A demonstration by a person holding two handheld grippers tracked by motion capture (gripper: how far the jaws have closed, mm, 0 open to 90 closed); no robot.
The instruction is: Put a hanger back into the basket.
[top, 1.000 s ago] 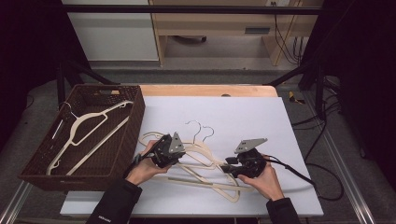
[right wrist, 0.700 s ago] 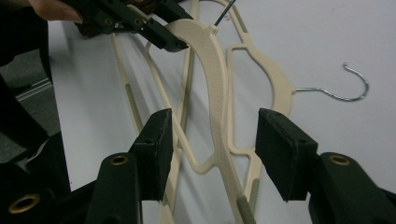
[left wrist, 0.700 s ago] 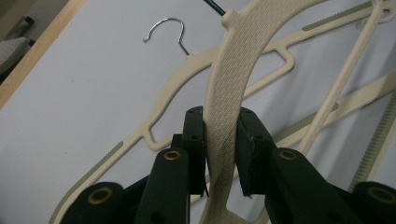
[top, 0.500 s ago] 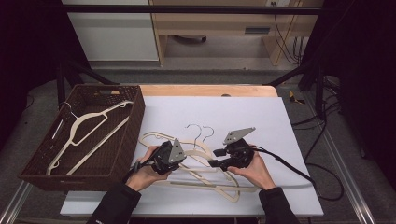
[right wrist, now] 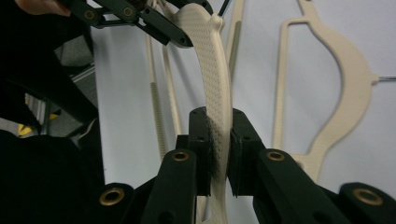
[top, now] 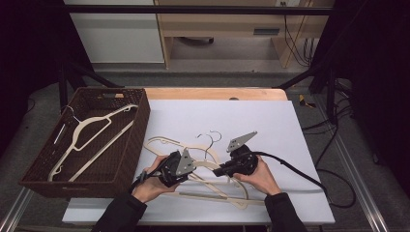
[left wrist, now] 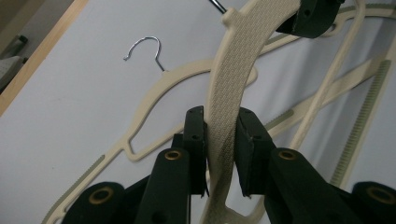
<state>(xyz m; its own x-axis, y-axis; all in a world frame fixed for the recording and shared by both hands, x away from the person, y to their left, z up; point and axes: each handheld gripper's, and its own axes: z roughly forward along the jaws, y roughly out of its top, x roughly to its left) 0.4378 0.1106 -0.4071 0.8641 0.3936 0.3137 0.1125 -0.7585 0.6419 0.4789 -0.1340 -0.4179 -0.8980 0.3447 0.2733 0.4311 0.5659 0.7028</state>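
We list one cream hanger (left wrist: 233,79), raised off the white table (top: 270,116) at about six o'clock in the high view, held between both tools. Our left gripper (top: 183,170) is clamped on one textured shoulder of it; in the left gripper view the pads press both faces of the strip. Our right gripper (top: 217,171) has just been closing and now pinches the other shoulder. Beneath lie two more cream hangers (top: 232,195), their wire hooks (top: 211,137) pointing toward twelve o'clock. At nine o'clock stands a brown wicker basket (top: 138,130) with another hanger (top: 92,133) lying inside.
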